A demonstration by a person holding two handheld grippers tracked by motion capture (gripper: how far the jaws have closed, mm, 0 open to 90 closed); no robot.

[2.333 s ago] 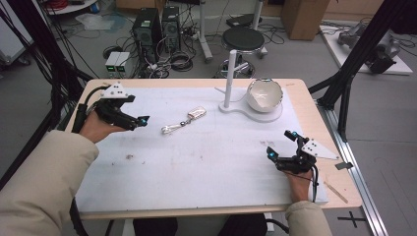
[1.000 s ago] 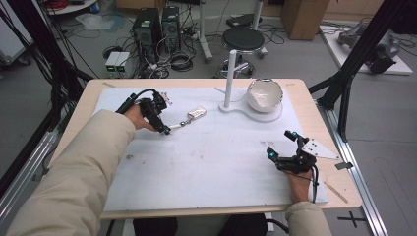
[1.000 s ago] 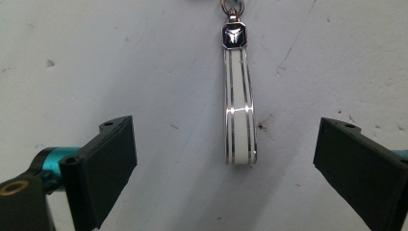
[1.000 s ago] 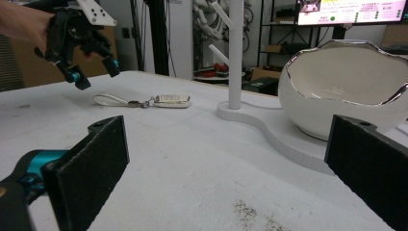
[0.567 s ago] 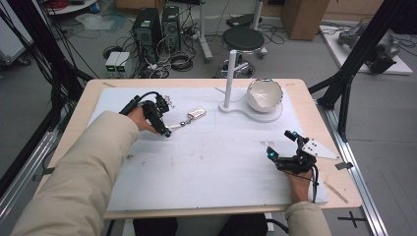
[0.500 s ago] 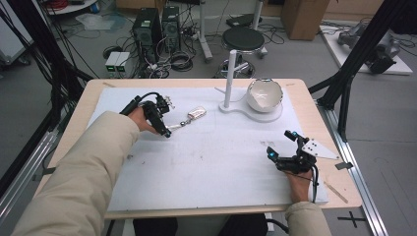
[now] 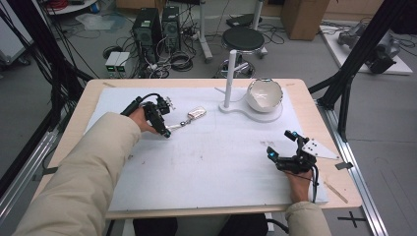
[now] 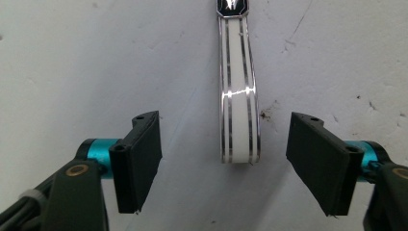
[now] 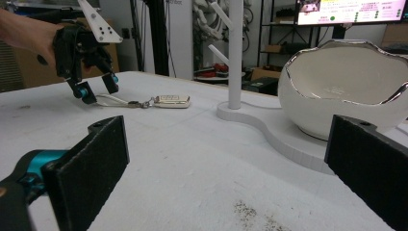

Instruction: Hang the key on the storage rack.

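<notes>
A lab: computer towers, tangled floor cables and black rig struts surround the table.

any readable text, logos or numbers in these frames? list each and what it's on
None can be read.
Screen behind the bowl: coloured lines of text, too small and blurred.
Key fob on the strap: a dark emblem at the strap's far end, not legible.
</notes>
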